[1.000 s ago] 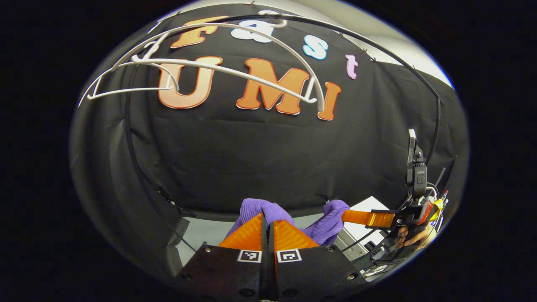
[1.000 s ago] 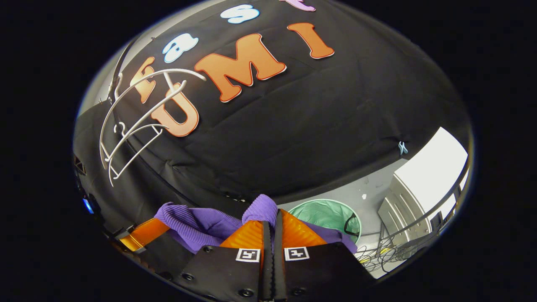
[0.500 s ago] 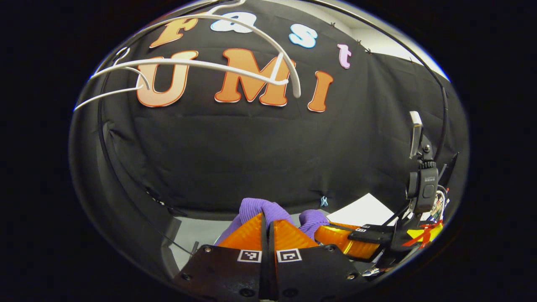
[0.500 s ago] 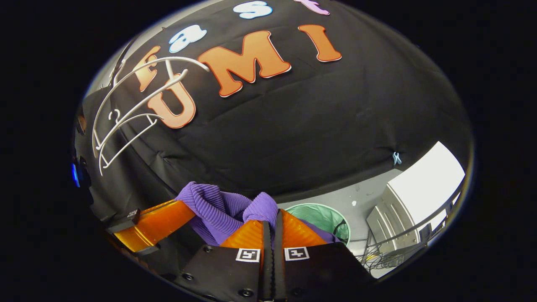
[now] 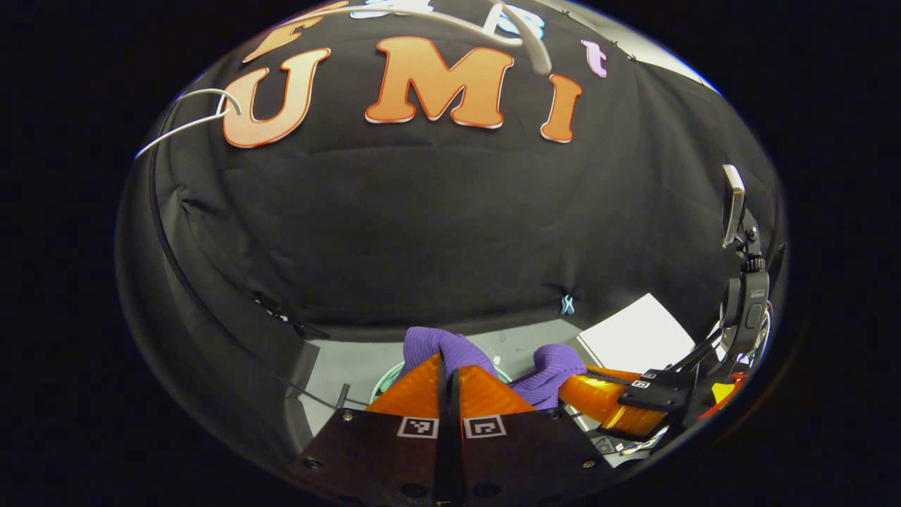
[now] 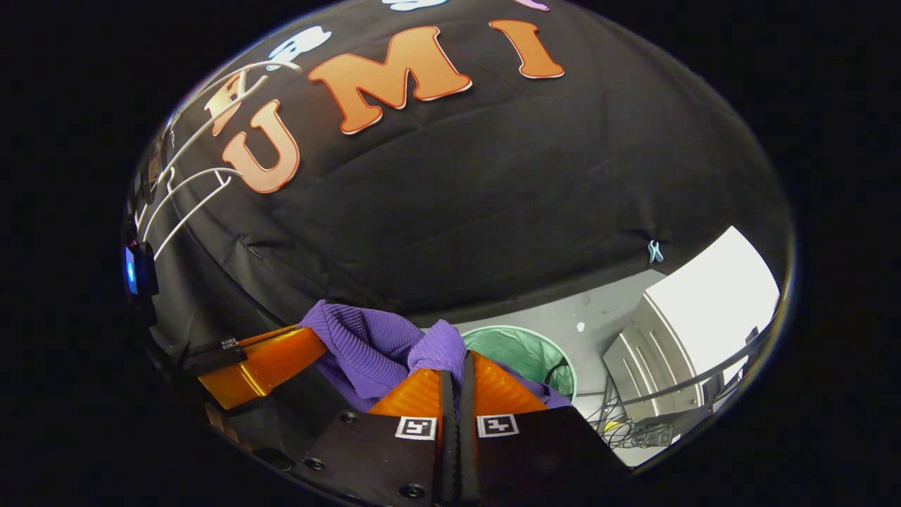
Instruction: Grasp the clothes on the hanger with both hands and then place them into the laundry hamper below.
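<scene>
Both grippers — left gripper (image 5: 446, 360) and right gripper (image 6: 454, 358) — were clamped on the bunched purple garment (image 6: 366, 338), held just beside each other above the green hamper (image 6: 524, 350), likely so it could drop in — the white hanger (image 6: 184, 179) hung bare.

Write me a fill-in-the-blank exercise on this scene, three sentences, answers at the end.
1. Both the left gripper and the right gripper are shut on the ____ garment.
2. The hamper below has a ____ lining.
3. The bare hanger is ____ in colour.

Answers: purple; green; white
</scene>
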The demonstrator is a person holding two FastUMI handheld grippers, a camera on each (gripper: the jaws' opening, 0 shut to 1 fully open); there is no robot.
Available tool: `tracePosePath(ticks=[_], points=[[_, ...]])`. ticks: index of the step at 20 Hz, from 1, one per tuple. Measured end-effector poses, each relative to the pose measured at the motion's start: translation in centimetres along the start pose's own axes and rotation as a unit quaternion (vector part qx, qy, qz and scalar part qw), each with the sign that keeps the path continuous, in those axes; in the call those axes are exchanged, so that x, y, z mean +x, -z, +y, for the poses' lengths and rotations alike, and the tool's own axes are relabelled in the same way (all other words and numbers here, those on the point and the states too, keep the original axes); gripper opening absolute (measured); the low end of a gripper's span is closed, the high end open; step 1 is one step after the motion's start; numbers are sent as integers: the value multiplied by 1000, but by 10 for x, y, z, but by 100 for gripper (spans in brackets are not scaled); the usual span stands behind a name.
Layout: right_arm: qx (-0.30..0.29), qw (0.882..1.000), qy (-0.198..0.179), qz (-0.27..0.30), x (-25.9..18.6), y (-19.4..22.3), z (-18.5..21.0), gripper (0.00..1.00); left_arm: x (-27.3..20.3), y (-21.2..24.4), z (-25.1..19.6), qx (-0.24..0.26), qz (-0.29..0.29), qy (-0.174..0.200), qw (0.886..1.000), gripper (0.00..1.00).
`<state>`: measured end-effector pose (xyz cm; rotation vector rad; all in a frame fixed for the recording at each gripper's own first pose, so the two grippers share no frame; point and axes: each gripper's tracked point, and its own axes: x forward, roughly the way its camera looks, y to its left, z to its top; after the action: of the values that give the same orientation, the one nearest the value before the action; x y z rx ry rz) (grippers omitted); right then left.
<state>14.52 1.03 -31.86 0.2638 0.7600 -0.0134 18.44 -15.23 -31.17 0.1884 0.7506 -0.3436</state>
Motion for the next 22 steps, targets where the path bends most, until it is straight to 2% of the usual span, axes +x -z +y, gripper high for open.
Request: tracePosePath(ticks=[1,2,3,5,7,8,9,10,11,12,15,16,17,18,22], points=[[-3,1000,4,7,6,5,-3,8,6,6,5,-1,14,-5,1000,0],[-6,1000,9,12,9,11,-7,2,11,12,8,-2,30,-6,1000,0],[-8,1000,13,17,14,14,-9,9,16,18,7,-2,43,-7,999,0],[-8,999,18,27,26,21,-11,13,24,33,7,5,62,-20,998,2],[-6,999,19,38,32,27,-13,13,27,41,14,14,77,-31,996,6],[-4,999,16,38,36,27,-12,7,30,43,16,14,84,-33,996,5],[0,999,10,31,35,20,-9,14,32,46,18,10,89,-33,995,11],[1,1000,8,23,35,15,-7,42,35,47,20,7,91,-34,995,16],[-2,1000,9,17,36,10,-6,49,38,48,24,6,91,-37,995,20],[-7,1000,12,14,34,8,-8,63,37,48,25,6,91,-38,995,35],[-18,999,23,13,29,9,-13,68,36,45,23,6,86,-39,995,80],[-19,999,24,11,30,10,-14,80,33,44,25,5,84,-45,995,95],[-18,999,27,10,26,9,-15,91,32,42,30,3,81,-58,995,94],[-16,999,27,10,27,11,-17,99,30,41,33,1,78,-67,995,94],[-26,999,39,-5,11,10,-20,99,12,48,39,-8,74,-74,994,98]])
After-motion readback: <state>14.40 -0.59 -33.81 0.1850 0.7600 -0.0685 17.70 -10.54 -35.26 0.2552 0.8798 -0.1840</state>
